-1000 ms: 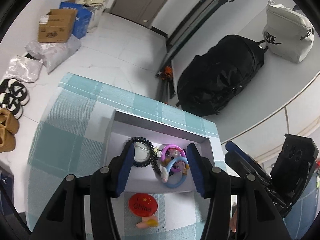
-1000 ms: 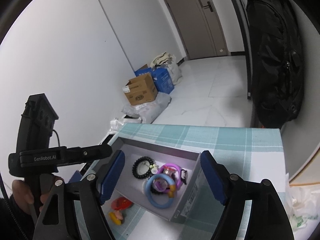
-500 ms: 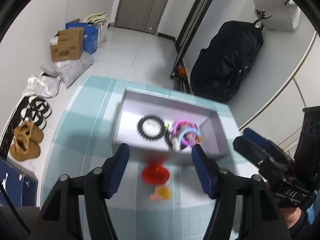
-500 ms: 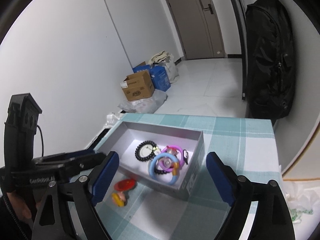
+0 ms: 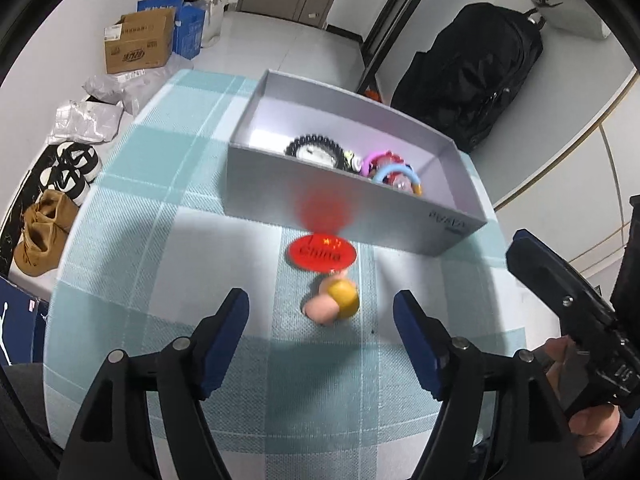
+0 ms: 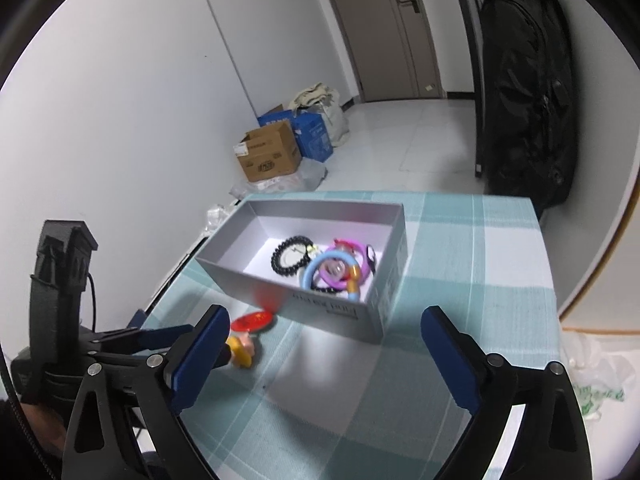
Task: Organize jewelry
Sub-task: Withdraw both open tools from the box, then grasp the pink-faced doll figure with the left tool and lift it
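Left gripper point(image 5: 321, 326): jaws spread wide and just been opening, nothing between the pads; it hangs over the checked bench point(image 5: 160, 240), pointing down at the loose pieces.
Right gripper point(image 6: 324, 354): jaws spread to their widest and just been opening, holding nothing; its blue pads frame bare cloth in front of the box.
Grey box point(image 5: 352, 216): open-topped cardboard tray, ahead of both grippers, resting on the teal plaid cloth.
Inside the box: a black coiled hair tie point(image 6: 289, 257), a pink ring point(image 6: 348, 266) and a light blue ring point(image 6: 322, 270) lie bunched toward the right end; smaller bits among them are too small to tell.
Red round badge point(image 5: 321, 253): flat on the bench, just in front of the box's near wall, straight ahead of the left gripper; its red glows on the wall.
Yellow-and-pink trinket point(image 5: 334, 300): just beside the badge on its near side, between the left gripper's fingertips and the box, not touched by either pad.
Person's hand point(image 5: 592, 432): gripping the right gripper's handle, at the right edge of the left wrist view.
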### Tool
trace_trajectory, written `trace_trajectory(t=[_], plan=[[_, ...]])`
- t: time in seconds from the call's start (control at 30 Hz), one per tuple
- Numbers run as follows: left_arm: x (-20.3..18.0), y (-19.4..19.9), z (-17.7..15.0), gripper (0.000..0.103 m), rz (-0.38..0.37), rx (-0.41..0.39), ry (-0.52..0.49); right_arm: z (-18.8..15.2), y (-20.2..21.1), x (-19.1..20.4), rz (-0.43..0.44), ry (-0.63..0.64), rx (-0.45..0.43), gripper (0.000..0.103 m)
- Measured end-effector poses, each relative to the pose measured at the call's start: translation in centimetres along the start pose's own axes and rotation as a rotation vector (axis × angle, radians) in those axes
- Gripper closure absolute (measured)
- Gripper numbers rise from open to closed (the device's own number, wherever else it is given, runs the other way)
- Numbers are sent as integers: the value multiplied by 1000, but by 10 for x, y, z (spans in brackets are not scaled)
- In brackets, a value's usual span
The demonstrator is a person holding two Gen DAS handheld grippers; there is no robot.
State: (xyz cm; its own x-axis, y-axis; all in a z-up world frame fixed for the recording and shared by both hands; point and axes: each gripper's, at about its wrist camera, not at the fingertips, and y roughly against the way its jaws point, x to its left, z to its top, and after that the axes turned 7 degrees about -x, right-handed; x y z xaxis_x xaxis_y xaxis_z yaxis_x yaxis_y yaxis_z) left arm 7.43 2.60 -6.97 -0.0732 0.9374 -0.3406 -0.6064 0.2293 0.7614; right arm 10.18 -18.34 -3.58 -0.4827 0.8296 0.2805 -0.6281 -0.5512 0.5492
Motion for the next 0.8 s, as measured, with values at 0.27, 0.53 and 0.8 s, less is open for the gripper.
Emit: trace_trajectory(t=[0.27, 0.53, 0.8], plan=[[-4, -5, -4, 33, -40, 8, -15, -9, 6, 4, -34, 0, 9, 6], [-3, -15, -5, 34, -77, 32, -10, -12, 10, 6, -40, 9, 7, 6], [-6, -21, -2, 74, -63, 34, -27, -12, 11, 3, -49, -3, 15, 6]])
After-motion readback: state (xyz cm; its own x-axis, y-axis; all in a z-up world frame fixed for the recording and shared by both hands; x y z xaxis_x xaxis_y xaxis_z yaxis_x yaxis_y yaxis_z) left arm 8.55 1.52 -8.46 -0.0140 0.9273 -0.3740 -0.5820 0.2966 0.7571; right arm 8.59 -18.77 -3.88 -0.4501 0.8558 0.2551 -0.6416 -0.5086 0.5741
